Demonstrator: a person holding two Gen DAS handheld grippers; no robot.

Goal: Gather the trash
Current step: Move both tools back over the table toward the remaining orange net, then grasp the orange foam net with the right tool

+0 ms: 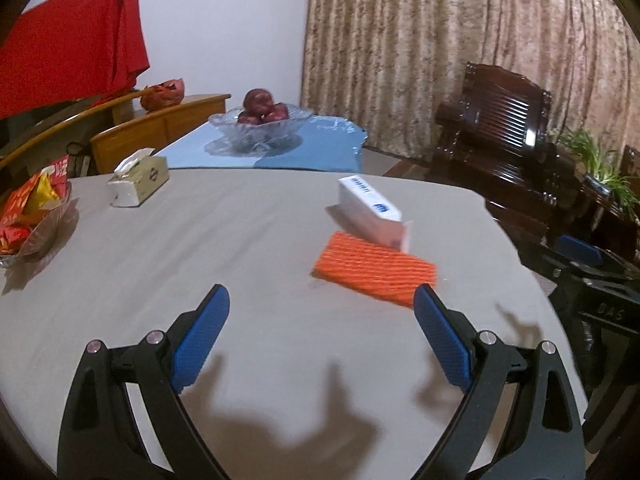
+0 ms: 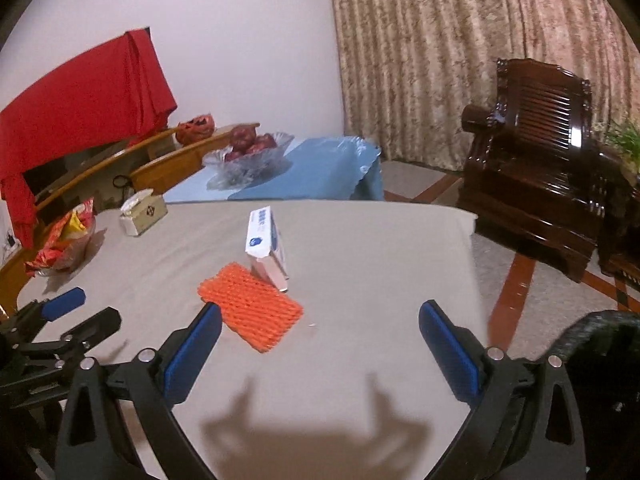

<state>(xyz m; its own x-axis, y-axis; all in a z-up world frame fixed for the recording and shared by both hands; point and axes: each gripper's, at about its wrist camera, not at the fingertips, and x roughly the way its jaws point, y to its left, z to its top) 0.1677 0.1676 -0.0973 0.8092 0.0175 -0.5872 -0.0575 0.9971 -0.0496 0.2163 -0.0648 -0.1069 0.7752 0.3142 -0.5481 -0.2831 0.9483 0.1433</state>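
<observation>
Blue lettering and a small blue emblem marked the white box [image 1: 370, 210], too blurred to read. It lay on the grey surface [image 1: 240, 240] with one end touching the orange foam net [image 1: 374, 274], a flat ribbed mesh sleeve. Left tongs [image 1: 322, 300] and right tongs [image 2: 320, 316] both hovered above the surface, spread wide and holding nothing.

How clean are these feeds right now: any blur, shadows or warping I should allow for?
Left wrist view: the orange foam net and white box look smeared, and the left tool throws a hard shadow on the grey tablecloth. Right wrist view: a little sharper, with the same shadow under the right tool. Both views bend straight edges near the rim.
</observation>
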